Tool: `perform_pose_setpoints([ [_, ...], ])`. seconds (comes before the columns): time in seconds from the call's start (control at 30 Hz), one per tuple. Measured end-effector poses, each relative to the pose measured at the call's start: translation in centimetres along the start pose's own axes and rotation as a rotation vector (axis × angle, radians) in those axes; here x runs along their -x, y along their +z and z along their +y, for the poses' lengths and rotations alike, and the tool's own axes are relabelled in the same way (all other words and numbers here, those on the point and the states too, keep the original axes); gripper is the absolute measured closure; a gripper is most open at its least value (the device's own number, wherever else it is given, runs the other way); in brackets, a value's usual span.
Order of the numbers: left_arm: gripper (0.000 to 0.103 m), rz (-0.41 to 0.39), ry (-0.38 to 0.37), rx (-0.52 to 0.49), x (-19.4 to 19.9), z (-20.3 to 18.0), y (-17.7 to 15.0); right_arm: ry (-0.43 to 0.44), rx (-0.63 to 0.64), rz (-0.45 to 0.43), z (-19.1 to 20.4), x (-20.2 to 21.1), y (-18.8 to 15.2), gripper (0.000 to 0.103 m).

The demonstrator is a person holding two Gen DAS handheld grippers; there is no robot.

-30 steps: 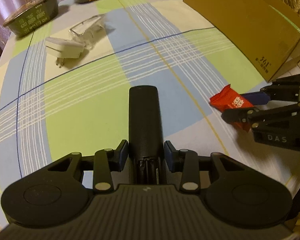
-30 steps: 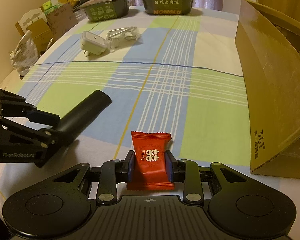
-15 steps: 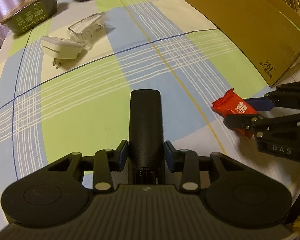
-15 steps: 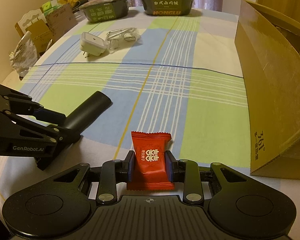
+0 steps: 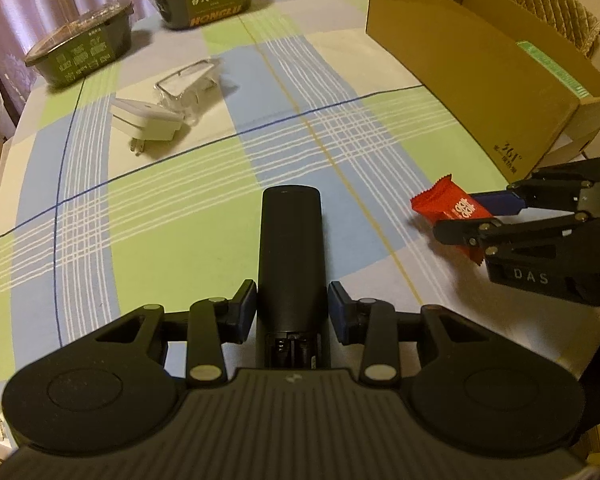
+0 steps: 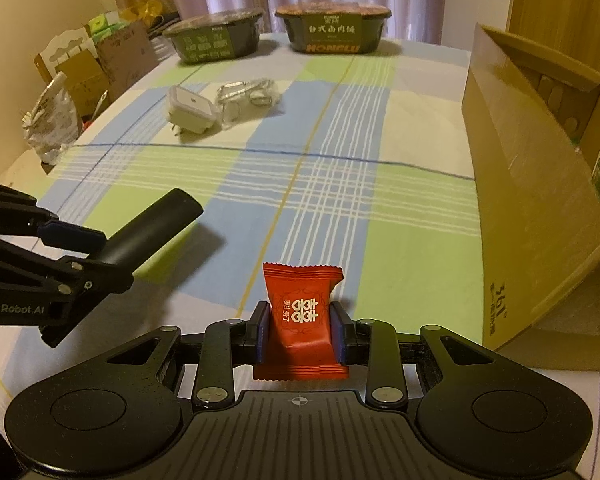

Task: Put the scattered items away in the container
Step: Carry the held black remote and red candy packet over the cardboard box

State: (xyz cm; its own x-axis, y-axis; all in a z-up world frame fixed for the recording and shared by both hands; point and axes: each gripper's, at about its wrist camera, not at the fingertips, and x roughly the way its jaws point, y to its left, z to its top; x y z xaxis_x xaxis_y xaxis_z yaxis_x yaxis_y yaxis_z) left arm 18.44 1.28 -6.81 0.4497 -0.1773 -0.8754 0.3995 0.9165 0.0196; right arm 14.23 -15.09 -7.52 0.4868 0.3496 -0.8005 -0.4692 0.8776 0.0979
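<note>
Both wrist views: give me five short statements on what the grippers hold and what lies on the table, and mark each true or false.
1. The right gripper is shut on the red candy packet. True.
2. The left gripper is open and holds nothing. False: it is shut on the black remote.
3. The white plug adapter lies inside the cardboard box. False: it lies on the checked tablecloth, beside a clear plastic packet.
4. Two dark food bowls stand at the far end of the table. True.
5. The cardboard box is closed. False: its top is open.
</note>
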Motion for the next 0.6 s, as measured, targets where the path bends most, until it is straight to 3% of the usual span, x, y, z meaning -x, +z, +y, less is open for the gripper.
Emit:
perform_pose_setpoints([
  [0.6, 0.07, -0.094, -0.007, -0.039, 5.4, -3.1, 2.2, -0.071, -0.002, -0.137, -0.7, 8.6, 1.7, 0.07],
])
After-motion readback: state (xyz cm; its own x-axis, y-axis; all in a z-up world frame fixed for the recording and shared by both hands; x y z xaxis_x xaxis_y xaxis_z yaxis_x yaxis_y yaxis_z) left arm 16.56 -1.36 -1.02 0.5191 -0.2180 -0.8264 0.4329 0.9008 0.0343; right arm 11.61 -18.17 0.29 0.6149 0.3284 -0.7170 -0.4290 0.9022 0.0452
